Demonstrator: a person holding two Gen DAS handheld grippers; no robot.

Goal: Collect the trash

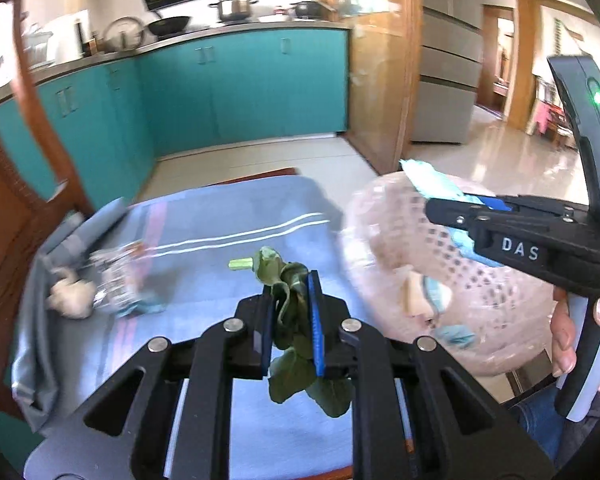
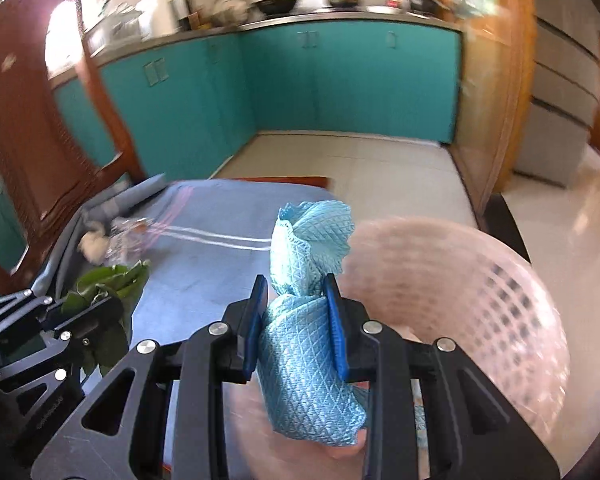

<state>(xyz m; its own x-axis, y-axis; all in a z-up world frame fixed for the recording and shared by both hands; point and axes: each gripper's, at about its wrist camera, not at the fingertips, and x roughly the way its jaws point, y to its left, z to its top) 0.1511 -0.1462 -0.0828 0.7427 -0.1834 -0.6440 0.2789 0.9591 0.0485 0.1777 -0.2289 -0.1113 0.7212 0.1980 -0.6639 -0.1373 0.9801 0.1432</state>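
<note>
- Nearest the left wrist camera, the left gripper (image 1: 292, 312) has its blue-padded fingers (image 1: 315, 320) pinched on a wilted green leafy vegetable scrap (image 1: 288, 312), which hangs limp between and below them above the tabletop.
- From the right wrist camera the same left gripper (image 2: 88, 312) shows at the lower left, with green leaves sticking out past its tip.
- Clamped in the right gripper (image 2: 296, 320) is a light blue textured cloth (image 2: 312, 280); its fingers press against both sides of the bunched fabric, which rises above them and bulges below.
- Seen from the left wrist camera, the right gripper (image 1: 460, 208) reaches in from the right over a pink mesh basket (image 1: 440, 280), the cloth's blue edge (image 1: 428, 176) poking out past its tip.
- Pink and perforated, the basket (image 2: 480, 280) sits at the right edge of the tabletop, blurred; a few pale and blue scraps lie inside it.
- Blue-grey striped cloth (image 1: 220, 232) covers the tabletop.
- More litter lies at the far left of the tabletop: a crumpled shiny wrapper (image 1: 116, 280) and a whitish wad (image 1: 70, 300) just beside it, both blurred.
- Behind stand teal kitchen cabinets (image 1: 240, 80).
</note>
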